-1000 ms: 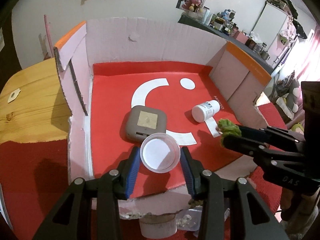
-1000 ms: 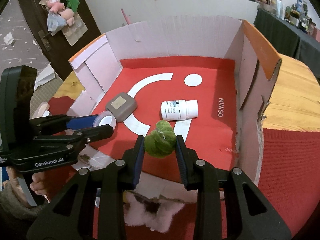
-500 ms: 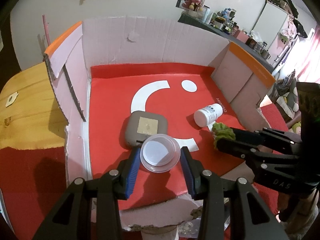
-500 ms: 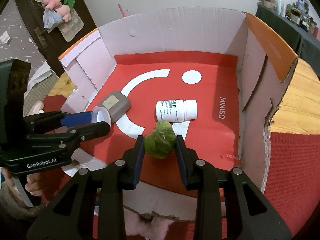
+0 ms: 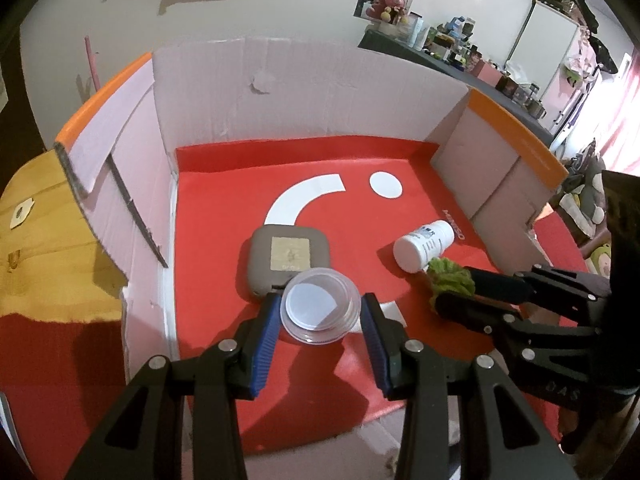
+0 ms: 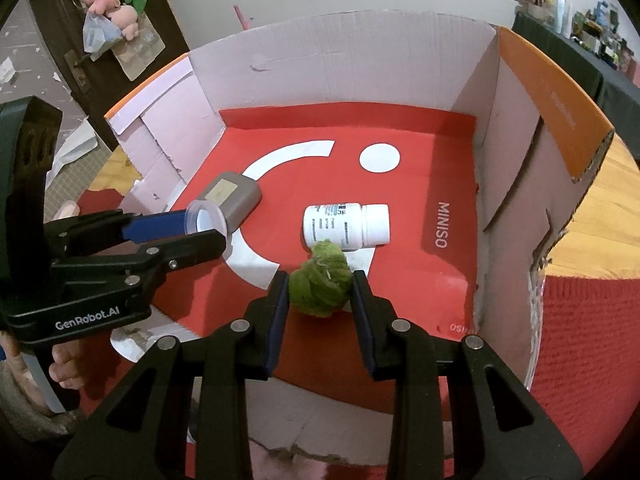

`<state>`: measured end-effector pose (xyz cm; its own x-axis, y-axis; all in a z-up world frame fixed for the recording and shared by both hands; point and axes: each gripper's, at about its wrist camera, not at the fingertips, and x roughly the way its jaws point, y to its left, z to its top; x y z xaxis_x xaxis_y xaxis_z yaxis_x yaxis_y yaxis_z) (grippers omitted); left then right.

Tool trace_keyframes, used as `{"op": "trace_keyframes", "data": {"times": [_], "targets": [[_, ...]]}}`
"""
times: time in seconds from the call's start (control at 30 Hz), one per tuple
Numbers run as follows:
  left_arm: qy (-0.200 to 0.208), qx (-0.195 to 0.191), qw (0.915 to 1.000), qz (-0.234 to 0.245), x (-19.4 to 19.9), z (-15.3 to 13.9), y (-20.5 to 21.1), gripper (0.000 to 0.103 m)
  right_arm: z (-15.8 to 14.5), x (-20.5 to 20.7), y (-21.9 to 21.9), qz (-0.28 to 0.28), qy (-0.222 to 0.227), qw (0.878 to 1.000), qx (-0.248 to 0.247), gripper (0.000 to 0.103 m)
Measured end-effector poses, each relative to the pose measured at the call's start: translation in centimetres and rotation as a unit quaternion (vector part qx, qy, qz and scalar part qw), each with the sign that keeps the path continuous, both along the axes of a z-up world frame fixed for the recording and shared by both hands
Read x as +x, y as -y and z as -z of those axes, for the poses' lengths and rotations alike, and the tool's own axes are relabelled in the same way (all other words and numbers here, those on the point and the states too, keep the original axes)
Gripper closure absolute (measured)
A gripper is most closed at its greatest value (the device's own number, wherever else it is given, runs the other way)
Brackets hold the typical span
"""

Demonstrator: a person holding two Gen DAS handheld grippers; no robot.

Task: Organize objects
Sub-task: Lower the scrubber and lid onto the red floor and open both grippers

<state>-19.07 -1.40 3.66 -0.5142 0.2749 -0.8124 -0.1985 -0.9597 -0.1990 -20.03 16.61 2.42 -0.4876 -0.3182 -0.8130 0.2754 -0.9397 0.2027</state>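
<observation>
My left gripper [image 5: 320,308] is shut on a clear round plastic container [image 5: 320,306] and holds it over the front of the open cardboard box [image 5: 280,84], just in front of a grey square case [image 5: 288,258]. The container also shows in the right wrist view [image 6: 206,220]. My right gripper [image 6: 320,284] is shut on a green fuzzy ball [image 6: 320,284], held above the red box floor right in front of a white pill bottle [image 6: 346,226] lying on its side. The ball also shows in the left wrist view [image 5: 450,280].
The box has a red floor with white markings [image 6: 380,158] and tall walls with orange-edged flaps [image 6: 552,108]. It stands on a wooden table [image 5: 36,248] with red cloth [image 6: 584,360]. Cluttered shelves [image 5: 460,46] line the far wall.
Both grippers have moved forward into the box with their objects. The container now sits just in front of the grey case, and the green ball is close to the pill bottle.
</observation>
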Motion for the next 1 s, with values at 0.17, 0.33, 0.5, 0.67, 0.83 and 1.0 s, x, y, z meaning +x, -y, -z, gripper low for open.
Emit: {"op": "trace_keyframes", "data": {"times": [0.17,0.33,0.5,0.67,0.83,1.0], "targets": [[-0.002,0.000,1.0000,-0.005,-1.1,0.0,0.0,0.060,0.1,-0.5,0.1,0.003,-0.003,1.000,0.002,0.074],[-0.002,-0.001,1.0000,-0.007,-1.6,-0.1,-0.2,0.060,-0.1,-1.1,0.3,0.010,-0.013,1.000,0.012,0.074],[0.000,0.003,1.0000,0.009,-1.1,-0.1,-0.5,0.060,0.2,-1.6,0.1,0.017,-0.010,1.000,0.011,0.074],[0.003,0.000,0.9998,0.018,-1.0,0.1,-1.0,0.060,0.2,-1.6,-0.1,0.019,-0.011,1.000,0.009,0.074],[0.007,0.006,0.9999,0.010,-1.7,0.4,-0.6,0.060,0.4,-1.6,-0.1,0.019,-0.007,1.000,0.011,0.074],[0.005,0.004,0.9999,0.009,-1.7,0.5,-0.6,0.060,0.5,-1.5,-0.1,0.018,-0.006,1.000,0.016,0.073]]}}
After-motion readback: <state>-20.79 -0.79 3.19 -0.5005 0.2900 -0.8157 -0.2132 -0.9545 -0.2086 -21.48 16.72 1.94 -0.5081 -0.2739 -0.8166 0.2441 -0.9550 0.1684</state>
